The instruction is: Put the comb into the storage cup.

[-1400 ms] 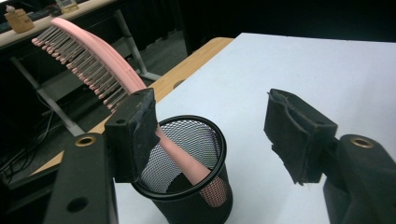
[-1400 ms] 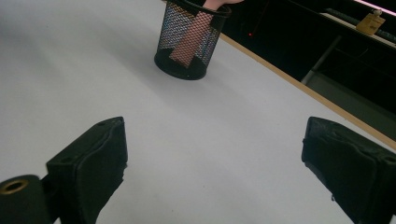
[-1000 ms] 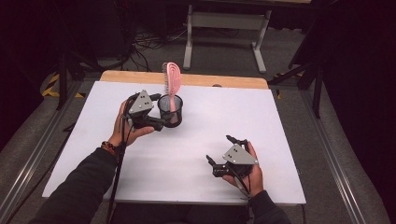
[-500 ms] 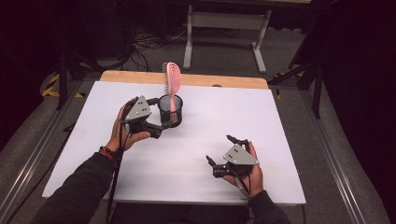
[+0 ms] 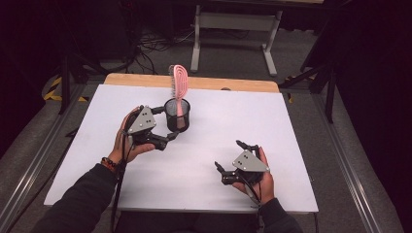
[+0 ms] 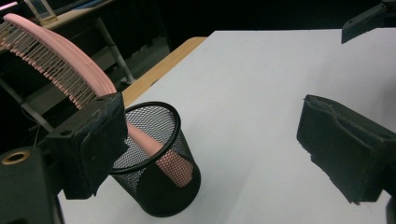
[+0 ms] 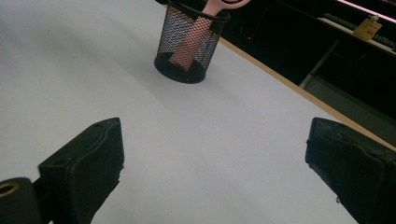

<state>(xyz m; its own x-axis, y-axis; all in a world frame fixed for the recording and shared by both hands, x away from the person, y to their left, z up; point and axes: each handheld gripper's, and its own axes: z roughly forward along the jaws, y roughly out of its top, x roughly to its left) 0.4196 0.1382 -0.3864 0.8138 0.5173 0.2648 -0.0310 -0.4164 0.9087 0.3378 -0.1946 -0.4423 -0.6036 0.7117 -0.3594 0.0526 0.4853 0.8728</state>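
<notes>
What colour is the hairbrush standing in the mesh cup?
Pink; the hairbrush shows best in the left gripper view, standing in the black mesh cup.

White table top (image 5: 291,126) laid over a wooden board (image 5: 243,83), a strip of bare wood showing along the far edge. Standing upright on the white surface toward that far edge, left of centre: black mesh cup (image 5: 177,115), with a pink hairbrush (image 5: 180,87) leaning inside it, handle down, bristle head above the rim

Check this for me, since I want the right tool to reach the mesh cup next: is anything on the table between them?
Nothing visible. Bare white table lies between the open right tool and the mesh cup holding the pink hairbrush; the left tool sits at the cup's other side.
</notes>
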